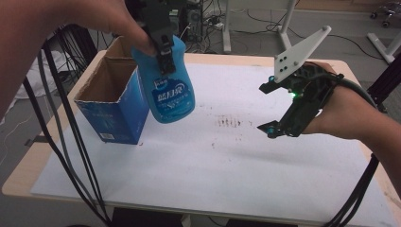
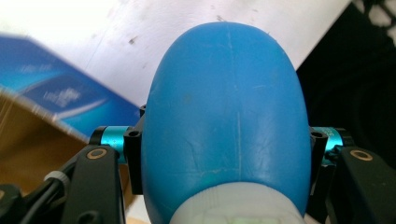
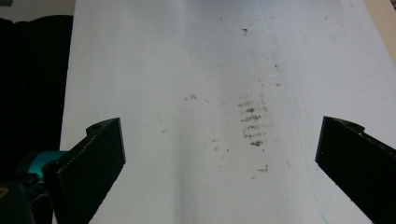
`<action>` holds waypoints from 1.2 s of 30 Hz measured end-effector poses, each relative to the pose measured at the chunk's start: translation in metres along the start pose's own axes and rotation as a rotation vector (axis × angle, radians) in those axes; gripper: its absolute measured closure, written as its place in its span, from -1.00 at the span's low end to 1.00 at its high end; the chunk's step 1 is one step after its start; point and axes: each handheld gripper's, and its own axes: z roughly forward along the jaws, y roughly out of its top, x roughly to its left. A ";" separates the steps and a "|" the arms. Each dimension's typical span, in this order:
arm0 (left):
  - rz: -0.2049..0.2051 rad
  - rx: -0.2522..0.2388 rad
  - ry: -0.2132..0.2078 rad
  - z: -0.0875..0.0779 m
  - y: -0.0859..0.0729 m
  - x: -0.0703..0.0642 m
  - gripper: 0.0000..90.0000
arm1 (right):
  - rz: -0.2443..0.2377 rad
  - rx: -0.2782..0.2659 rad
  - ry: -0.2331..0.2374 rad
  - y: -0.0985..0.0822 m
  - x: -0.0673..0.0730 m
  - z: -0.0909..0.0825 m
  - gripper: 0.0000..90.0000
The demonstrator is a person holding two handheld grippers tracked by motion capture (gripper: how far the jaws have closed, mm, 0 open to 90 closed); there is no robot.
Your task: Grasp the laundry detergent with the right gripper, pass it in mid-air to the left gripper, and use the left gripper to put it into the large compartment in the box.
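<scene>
A: Where's the blue bottle [image 1: 169,85]?
B: Hanging clamped in the left gripper [image 1: 161,45], just right of the open box [image 1: 112,101], above the table [image 1: 198,161].
A: Right gripper [image 1: 267,108]?
B: Sitting wide apart, w/ nothing inside, well right of the box.

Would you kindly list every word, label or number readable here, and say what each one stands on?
"蓝月亮": white characters on the label of the blue bottle, read tentatively; the smaller print above and below them is too blurred to read.
White print and a small white label on the side of the blue cardboard box: too small and blurred to read.
</scene>
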 end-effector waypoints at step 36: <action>-0.630 -0.036 0.125 -0.044 -0.074 0.103 -0.14 | 0.006 0.060 -0.009 -0.009 -0.010 -0.003 -0.98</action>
